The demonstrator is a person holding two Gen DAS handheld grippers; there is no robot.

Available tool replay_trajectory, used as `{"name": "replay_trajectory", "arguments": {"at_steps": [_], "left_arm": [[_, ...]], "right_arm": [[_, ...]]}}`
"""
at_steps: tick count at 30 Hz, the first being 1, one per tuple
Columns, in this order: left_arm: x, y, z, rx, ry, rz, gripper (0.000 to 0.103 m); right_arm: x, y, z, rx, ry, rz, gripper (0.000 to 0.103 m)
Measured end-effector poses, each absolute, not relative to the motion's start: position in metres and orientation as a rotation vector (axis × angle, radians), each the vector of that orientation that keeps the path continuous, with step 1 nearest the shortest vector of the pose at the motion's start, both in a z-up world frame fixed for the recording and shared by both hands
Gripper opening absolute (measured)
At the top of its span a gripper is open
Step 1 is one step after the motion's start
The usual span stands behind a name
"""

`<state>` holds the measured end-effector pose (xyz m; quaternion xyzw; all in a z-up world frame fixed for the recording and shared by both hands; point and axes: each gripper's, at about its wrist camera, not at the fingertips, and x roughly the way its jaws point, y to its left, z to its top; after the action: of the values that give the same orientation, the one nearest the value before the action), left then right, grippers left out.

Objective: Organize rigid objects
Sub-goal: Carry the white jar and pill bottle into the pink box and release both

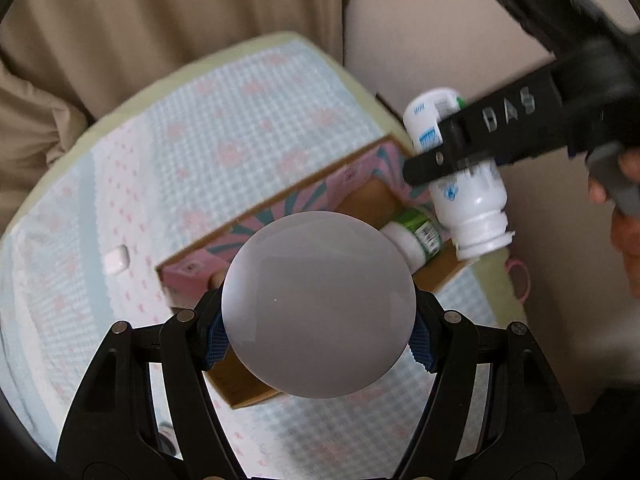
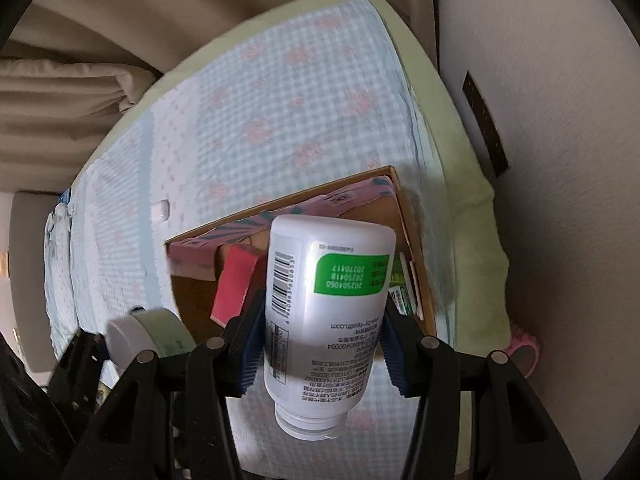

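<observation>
We hold a white bottle [image 2: 326,320] cap-down in our right claw [image 2: 320,344] above the box [image 2: 416,256]; our left claw [image 1: 318,330] grips a jar [image 1: 319,304] over it.

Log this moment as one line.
left hand-held gripper: shut on white-capped jar | right hand-held gripper: shut on white bottle | both over cardboard box
</observation>
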<state>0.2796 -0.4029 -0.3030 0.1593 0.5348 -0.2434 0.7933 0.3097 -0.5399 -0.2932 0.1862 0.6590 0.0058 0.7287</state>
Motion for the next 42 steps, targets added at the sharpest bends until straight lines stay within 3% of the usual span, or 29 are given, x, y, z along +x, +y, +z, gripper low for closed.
{"name": "replay_trajectory", "arguments": {"at_steps": [11, 23, 24, 25, 27, 28, 29, 42], "left_arm": [[0.296, -0.422, -0.39, 0.427, 1.301, -0.481, 0.068], [0.3, -0.424, -0.407, 0.425, 1.334, -0.481, 0.068], [0.3, -0.424, -0.404, 0.426, 1.329, -0.487, 0.068], [0.3, -0.423, -0.403, 0.428, 1.335, -0.489, 0.077], [0.299, -0.419, -0.397, 0.423, 1.337, -0.493, 0.103], [0.299, -0.417, -0.392, 0.417, 1.325, -0.502, 0.103], [0.298, -0.414, -0.388, 0.414, 1.322, -0.508, 0.103], [0.295, -0.389, -0.357, 0.397, 1.278, -0.48, 0.103]], "right_arm": [[0.344, -0.56, -0.375, 0.608, 1.569, -0.039, 0.048], [0.327, -0.581, -0.408, 1.089, 1.488, -0.196, 0.048], [0.327, -0.582, -0.409, 1.11, 1.487, -0.202, 0.048], [0.327, -0.582, -0.41, 1.119, 1.486, -0.218, 0.049], [0.328, -0.582, -0.406, 1.116, 1.479, -0.237, 0.067], [0.329, -0.58, -0.405, 1.108, 1.49, -0.244, 0.099], [0.329, -0.578, -0.404, 1.099, 1.509, -0.234, 0.103], [0.321, -0.565, -0.387, 0.944, 1.54, -0.199, 0.103]]}}
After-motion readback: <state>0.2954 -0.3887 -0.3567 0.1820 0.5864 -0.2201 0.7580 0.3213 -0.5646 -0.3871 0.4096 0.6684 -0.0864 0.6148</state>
